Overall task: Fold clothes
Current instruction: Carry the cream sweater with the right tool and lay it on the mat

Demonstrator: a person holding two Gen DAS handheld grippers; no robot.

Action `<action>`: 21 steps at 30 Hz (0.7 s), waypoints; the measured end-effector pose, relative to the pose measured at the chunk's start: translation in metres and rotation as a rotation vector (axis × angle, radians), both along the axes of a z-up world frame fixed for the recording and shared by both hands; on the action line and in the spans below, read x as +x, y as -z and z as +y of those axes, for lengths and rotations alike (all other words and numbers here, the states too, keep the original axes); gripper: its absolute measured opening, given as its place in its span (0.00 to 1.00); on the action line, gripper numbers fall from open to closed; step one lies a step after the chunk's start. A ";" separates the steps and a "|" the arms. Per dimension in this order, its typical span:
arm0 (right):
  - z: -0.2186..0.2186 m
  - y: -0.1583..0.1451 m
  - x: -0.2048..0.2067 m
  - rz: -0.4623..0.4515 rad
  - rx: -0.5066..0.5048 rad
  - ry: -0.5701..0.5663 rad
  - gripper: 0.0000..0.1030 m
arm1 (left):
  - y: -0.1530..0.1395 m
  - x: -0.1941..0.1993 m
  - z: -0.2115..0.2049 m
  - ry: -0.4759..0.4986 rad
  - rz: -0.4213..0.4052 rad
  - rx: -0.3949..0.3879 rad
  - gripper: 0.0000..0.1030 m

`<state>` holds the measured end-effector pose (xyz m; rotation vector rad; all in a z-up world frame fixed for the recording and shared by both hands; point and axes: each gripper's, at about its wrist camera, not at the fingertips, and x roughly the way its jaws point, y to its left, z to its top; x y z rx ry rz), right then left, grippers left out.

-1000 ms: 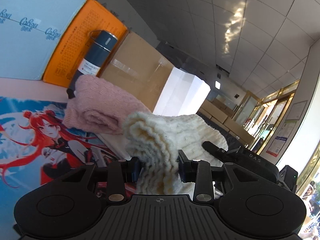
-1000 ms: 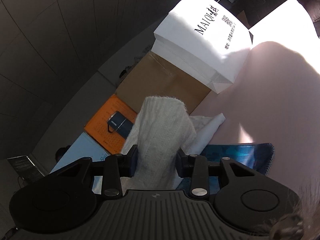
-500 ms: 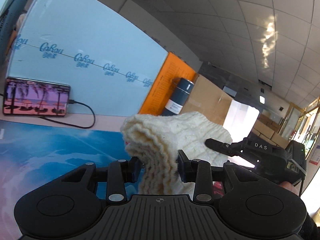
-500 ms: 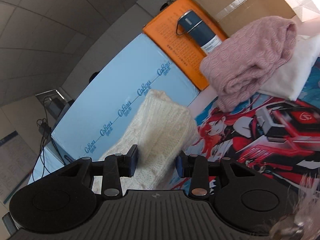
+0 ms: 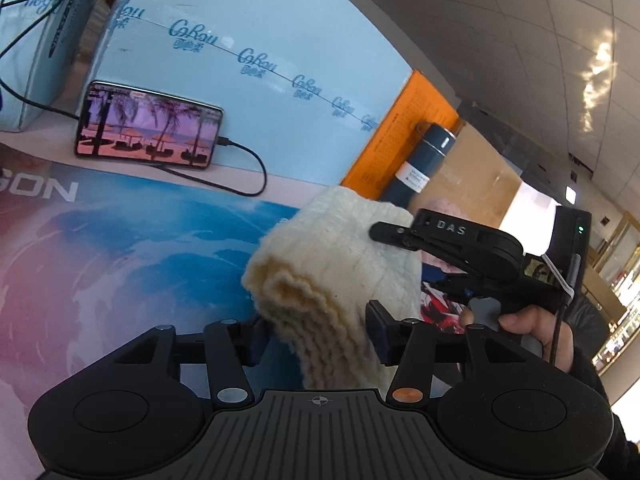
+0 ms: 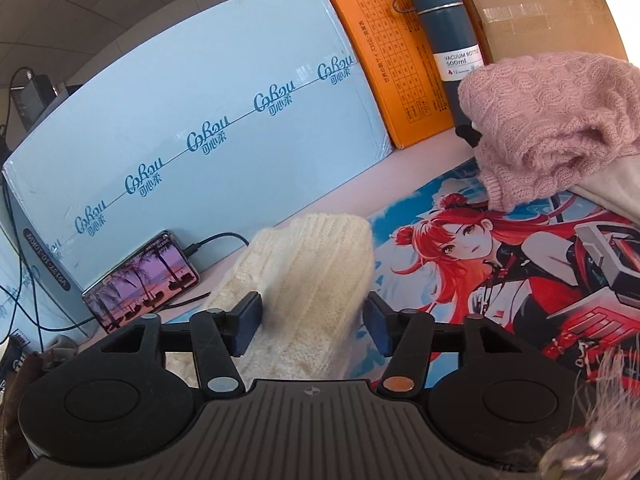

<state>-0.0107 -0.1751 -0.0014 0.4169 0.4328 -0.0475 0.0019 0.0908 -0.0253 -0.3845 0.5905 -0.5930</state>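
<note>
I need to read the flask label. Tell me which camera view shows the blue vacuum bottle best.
The right wrist view: the blue vacuum bottle shows from cap to label, print readable. In the left wrist view it is smaller, its base hidden behind the cream knit.

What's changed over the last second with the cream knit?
Both claws, left claw and right claw, swung the cream knit sweater leftward, from the white bag toward the phone. Neither let go. The pink sweater stayed on its pile.
</note>
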 end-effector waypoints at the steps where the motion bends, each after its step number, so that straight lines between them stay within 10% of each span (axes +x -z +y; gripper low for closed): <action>1: 0.001 -0.003 -0.003 -0.017 -0.025 0.019 0.72 | 0.000 -0.001 0.002 -0.038 -0.007 0.006 0.73; 6: 0.010 -0.026 -0.015 -0.091 -0.076 -0.004 0.81 | -0.001 -0.002 -0.001 -0.051 -0.041 0.025 0.81; 12: 0.025 -0.024 0.000 0.053 0.121 -0.298 0.82 | -0.009 -0.015 -0.002 0.005 -0.154 -0.027 0.81; 21: 0.025 -0.028 0.000 0.201 0.210 -0.364 0.82 | -0.020 -0.040 -0.025 0.329 -0.339 -0.045 0.81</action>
